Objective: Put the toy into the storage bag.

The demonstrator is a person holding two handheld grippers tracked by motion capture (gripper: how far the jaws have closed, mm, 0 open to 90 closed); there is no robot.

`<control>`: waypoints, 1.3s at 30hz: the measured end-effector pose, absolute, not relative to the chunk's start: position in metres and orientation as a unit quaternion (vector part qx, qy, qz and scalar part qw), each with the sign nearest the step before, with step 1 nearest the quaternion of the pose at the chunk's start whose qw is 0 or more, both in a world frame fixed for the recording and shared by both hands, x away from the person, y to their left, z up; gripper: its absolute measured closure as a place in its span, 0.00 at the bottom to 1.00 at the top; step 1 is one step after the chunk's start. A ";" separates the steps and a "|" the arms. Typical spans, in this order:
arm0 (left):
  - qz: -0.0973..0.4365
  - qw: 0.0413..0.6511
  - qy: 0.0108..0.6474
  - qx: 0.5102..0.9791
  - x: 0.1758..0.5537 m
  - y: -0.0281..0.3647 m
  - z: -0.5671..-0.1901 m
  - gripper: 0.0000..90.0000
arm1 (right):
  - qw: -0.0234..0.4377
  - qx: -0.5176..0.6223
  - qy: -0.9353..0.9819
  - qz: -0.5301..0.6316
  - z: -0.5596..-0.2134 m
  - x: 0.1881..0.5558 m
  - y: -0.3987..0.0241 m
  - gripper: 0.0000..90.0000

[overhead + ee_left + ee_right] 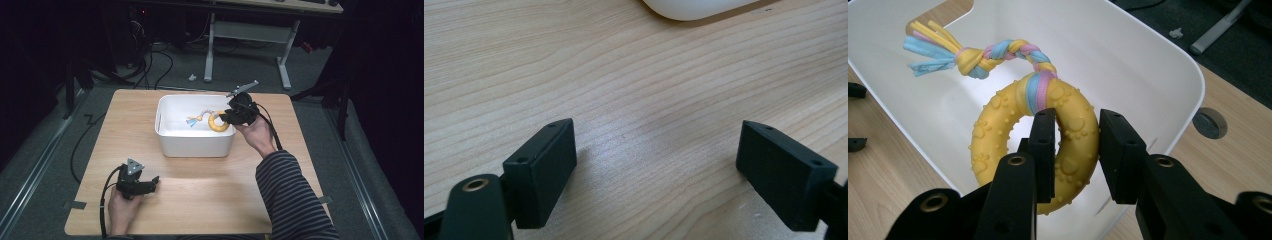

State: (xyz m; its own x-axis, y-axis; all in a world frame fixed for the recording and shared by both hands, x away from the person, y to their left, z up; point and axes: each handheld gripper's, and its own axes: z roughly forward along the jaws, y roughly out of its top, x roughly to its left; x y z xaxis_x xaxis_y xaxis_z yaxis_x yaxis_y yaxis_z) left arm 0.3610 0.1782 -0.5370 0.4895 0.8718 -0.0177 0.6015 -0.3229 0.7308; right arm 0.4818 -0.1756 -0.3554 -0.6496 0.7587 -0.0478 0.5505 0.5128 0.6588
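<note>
Down at the near left corner of the worktop [200, 195], the left tool [150, 184] lies low on the wood in the person's left hand [121, 209], its jaws spread wide with nothing between them; in the left gripper view only bare wood grain shows in the gap. It looks parked, taking no part for now.

Moving right, the white plastic tub [195, 142] stands near the middle of the worktop, a little toward the far side. Inside it hangs the yellow rubber ring toy [1068, 135], studded with paw prints, with a braided rope tail [998, 52] of pink, blue and yellow knotted through it and fraying out toward the tub's far wall.

Further right, the right tool [226, 116] reaches over the tub's right rim, held by the right hand [257, 134] in a striped sleeve [292, 195]. Its jaws are pinching the ring, one inside the hole and one outside.

My reading is that the toy is either being lowered into the tub or lifted out of it; I cannot tell which. Whether the ring touches the tub floor is also unclear. If placing, the next move calls for easing down and spreading the jaws; if removing, a straight lift clear of the rim.
</note>
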 end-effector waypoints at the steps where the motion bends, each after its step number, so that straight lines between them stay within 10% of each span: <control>1: 0.194 0.348 0.466 0.790 0.361 0.178 -0.537 0.19 | 0.166 0.385 0.854 0.309 -0.356 0.482 -0.175 0.78; 39: 0.194 0.348 0.466 0.790 0.361 0.178 -0.537 0.19 | 0.135 0.390 0.868 0.277 -0.376 0.490 -0.163 0.73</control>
